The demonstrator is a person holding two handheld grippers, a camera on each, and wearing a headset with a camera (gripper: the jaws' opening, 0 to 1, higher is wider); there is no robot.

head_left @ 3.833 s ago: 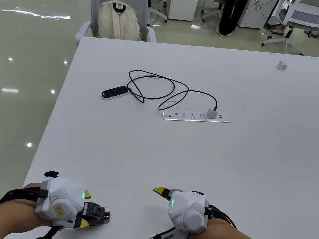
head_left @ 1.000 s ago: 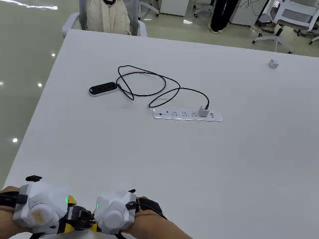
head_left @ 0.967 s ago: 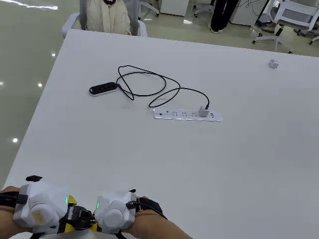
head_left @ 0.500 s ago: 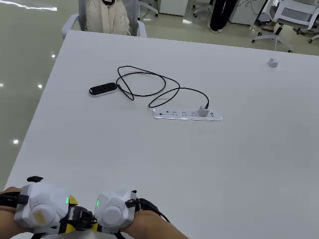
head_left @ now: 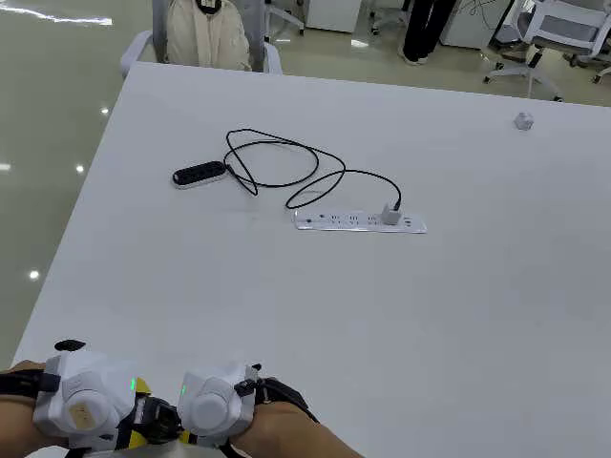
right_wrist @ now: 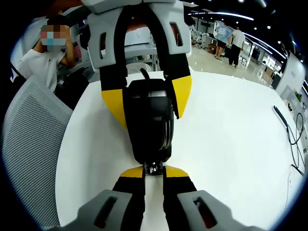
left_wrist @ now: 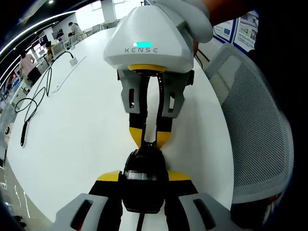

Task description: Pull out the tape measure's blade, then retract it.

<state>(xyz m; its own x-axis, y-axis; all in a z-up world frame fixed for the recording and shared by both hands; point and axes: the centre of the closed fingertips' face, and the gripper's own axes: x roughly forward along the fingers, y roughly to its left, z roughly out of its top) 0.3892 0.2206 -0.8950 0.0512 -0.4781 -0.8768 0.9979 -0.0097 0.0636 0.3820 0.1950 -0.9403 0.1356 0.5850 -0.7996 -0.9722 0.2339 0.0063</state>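
Workspace: a broad white table (head_left: 458, 315) in an open office with a glossy floor. Near the table's middle lay a white power strip (head_left: 358, 221), with a black cable (head_left: 286, 172) looping to a black oblong device (head_left: 200, 176). All three were well apart from the tools and played no part in the step.

I had both tools at the near left corner of the table, facing each other nose to nose. The left tool (left_wrist: 144, 176) was clamped on the black, rounded tape measure case (right_wrist: 150, 122), its yellow-tipped jaws bearing on the two flat sides. I judge this grip served as the anchor, with the case held so that its mouth pointed straight at the opposing tool. The right tool (right_wrist: 154, 173) was pinched nearly closed on the blade's small metal end tab (right_wrist: 153, 167), just at the mouth of the case. A narrow pinch suits a thin tab. The in-line arrangement would let the blade run straight without kinking.

Almost no blade showed between the tab and the case, so I judge extraction had not yet started. The next move called for separating the tools along their common axis while gripping the case firmly. Risk: the tab could slip from the pinch and snap back.
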